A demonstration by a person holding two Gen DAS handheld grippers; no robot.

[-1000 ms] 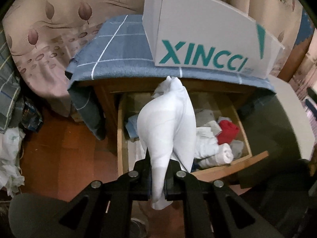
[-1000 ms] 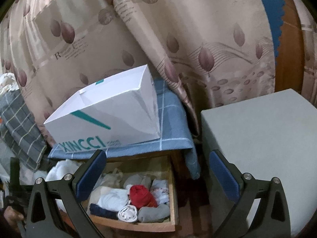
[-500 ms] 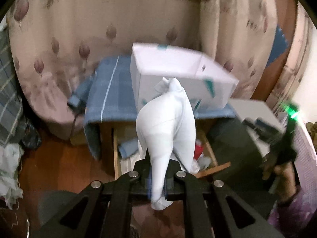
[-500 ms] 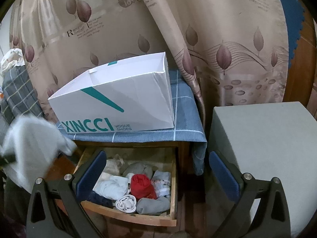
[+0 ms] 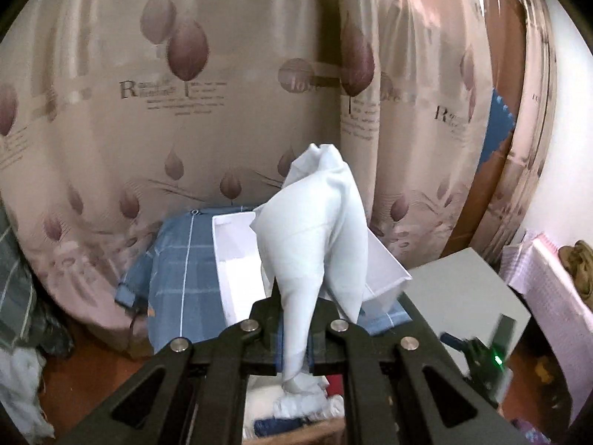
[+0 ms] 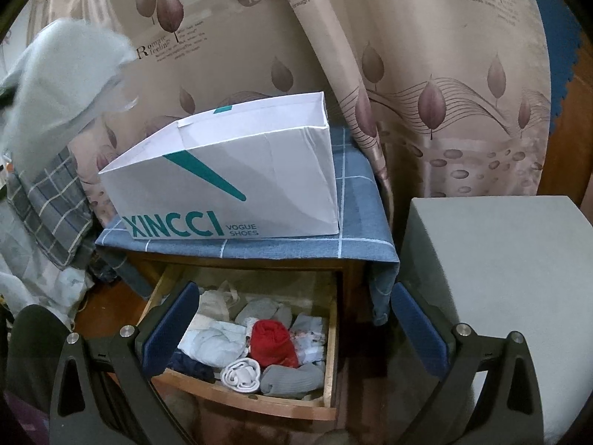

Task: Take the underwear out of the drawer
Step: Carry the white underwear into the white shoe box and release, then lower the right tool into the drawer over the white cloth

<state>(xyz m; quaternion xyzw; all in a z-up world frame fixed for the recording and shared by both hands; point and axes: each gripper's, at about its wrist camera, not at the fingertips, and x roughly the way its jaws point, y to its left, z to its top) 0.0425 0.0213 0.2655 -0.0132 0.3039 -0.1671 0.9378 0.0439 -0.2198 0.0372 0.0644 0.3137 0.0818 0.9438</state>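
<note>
Clamping one white underwear (image 5: 315,237), left gripper (image 5: 295,337); one drawer (image 6: 330,337) open.

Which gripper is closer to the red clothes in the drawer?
Right. The right gripper hangs open over the red garment in the drawer; the left gripper is up high, clamping pale underwear.

Right gripper (image 6: 294,328), jaws wide apart, above the open drawer (image 6: 330,341) of folded garments; white shoebox (image 6: 229,185) on blue checked cloth (image 6: 355,218); pale underwear (image 6: 59,85) blurred at upper left.
</note>
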